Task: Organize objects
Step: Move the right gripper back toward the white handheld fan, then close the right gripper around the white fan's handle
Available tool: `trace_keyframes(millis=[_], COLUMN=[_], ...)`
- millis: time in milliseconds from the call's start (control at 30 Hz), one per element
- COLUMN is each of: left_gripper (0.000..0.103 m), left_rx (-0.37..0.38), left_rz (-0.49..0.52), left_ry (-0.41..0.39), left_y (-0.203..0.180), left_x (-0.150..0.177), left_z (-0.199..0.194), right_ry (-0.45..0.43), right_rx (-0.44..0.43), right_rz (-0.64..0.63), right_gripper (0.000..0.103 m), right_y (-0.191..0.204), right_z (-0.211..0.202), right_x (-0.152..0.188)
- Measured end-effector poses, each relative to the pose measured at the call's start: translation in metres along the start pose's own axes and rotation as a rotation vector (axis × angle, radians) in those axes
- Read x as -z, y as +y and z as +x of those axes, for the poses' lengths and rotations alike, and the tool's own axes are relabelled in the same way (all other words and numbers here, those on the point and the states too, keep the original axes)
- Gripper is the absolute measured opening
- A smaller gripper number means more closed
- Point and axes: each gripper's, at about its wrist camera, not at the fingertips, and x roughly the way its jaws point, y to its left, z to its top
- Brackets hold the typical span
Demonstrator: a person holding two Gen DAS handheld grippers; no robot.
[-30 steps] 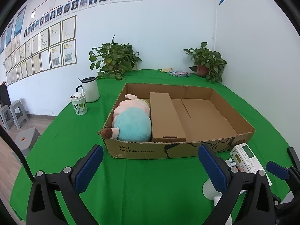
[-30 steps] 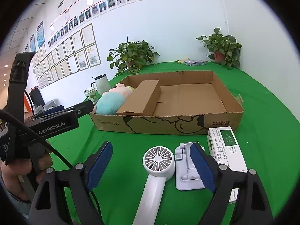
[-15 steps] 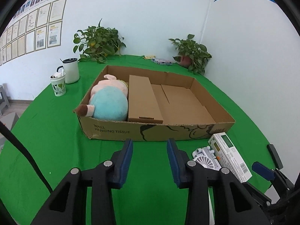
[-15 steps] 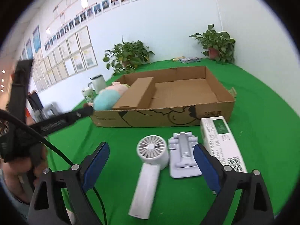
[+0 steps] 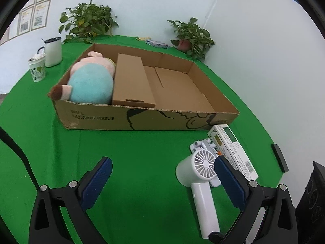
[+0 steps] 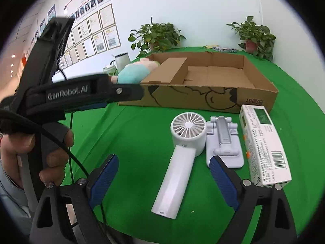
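Note:
A white handheld fan (image 6: 186,132) lies on the green cloth beside a grey folding stand (image 6: 223,142) and a white-and-green carton (image 6: 262,142). My right gripper (image 6: 163,159) hangs open just before the fan's handle, gripping nothing. In the left wrist view my left gripper (image 5: 162,162) is opening its jaws wide over bare cloth with nothing between them, and its right finger sits by the fan (image 5: 203,168). Behind stands a cardboard tray (image 5: 132,120) holding a plush toy (image 5: 91,81) and a brown box (image 5: 132,81).
A white jug (image 5: 52,50) and a patterned cup (image 5: 37,69) stand at the far left. Two potted plants (image 5: 87,22) (image 5: 193,34) line the back edge. A person's hand (image 6: 30,142) holds the left gripper's body at the left of the right wrist view.
The left jaws closed to a narrow gap, then spread wide again, and that view tipped down toward the fan. The right gripper sank closer to the fan and opened slightly.

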Motion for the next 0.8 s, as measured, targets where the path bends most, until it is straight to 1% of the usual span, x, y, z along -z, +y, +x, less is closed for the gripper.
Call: trace_keyframes(millis=[67, 133, 200, 233, 267, 300, 367, 433, 533, 600, 633, 667, 733, 800], left_gripper=[0.101, 0.098, 0.093, 0.091, 0.087, 0.083, 0.077, 0.077, 0.077, 0.076, 0.076, 0.076, 0.076, 0.076], left_rx=[0.056, 0.107, 0.157, 0.184, 0.199, 0.212, 0.247, 0.286, 0.357, 0.371, 0.372, 0.367, 0.366, 0.365], left_rz=[0.003, -0.008, -0.016, -0.018, -0.017, -0.014, -0.009, -0.007, -0.021, -0.026, -0.027, -0.034, -0.068, -0.083], left_ry=[0.053, 0.101, 0.154, 0.179, 0.198, 0.22, 0.253, 0.295, 0.376, 0.406, 0.391, 0.391, 0.401, 0.401], left_y=[-0.001, -0.002, -0.003, -0.004, -0.006, -0.007, -0.01, -0.015, -0.024, -0.03, -0.032, -0.032, -0.031, -0.029], left_x=[-0.004, -0.008, -0.008, -0.006, -0.003, 0.002, 0.012, 0.027, 0.051, 0.06, 0.06, 0.058, 0.052, 0.047], left_z=[0.013, 0.026, 0.039, 0.045, 0.049, 0.055, 0.06, 0.064, 0.071, 0.078, 0.079, 0.083, 0.091, 0.096], right_ry=[0.017, 0.029, 0.048, 0.06, 0.075, 0.092, 0.133, 0.155, 0.169, 0.175, 0.176, 0.175, 0.173, 0.162], right_rx=[0.0, 0.012, 0.016, 0.02, 0.028, 0.035, 0.052, 0.054, 0.027, 0.026, 0.034, 0.04, 0.045, 0.054], right_rz=[-0.004, 0.003, 0.017, 0.019, 0.015, 0.005, -0.015, -0.042, -0.072, -0.082, -0.083, -0.079, -0.053, -0.033], right_gripper=[0.092, 0.091, 0.086, 0.077, 0.065, 0.06, 0.044, 0.038, 0.037, 0.038, 0.042, 0.049, 0.053, 0.053], right_y=[0.002, 0.0, -0.004, -0.005, -0.005, -0.005, -0.003, 0.002, 0.009, 0.014, 0.015, 0.015, 0.012, 0.008], right_z=[0.006, 0.011, 0.015, 0.017, 0.019, 0.021, 0.024, 0.022, 0.012, 0.008, 0.009, 0.011, 0.014, 0.015], right_x=[0.003, 0.005, 0.007, 0.008, 0.009, 0.01, 0.015, 0.021, 0.034, 0.04, 0.04, 0.04, 0.035, 0.03])
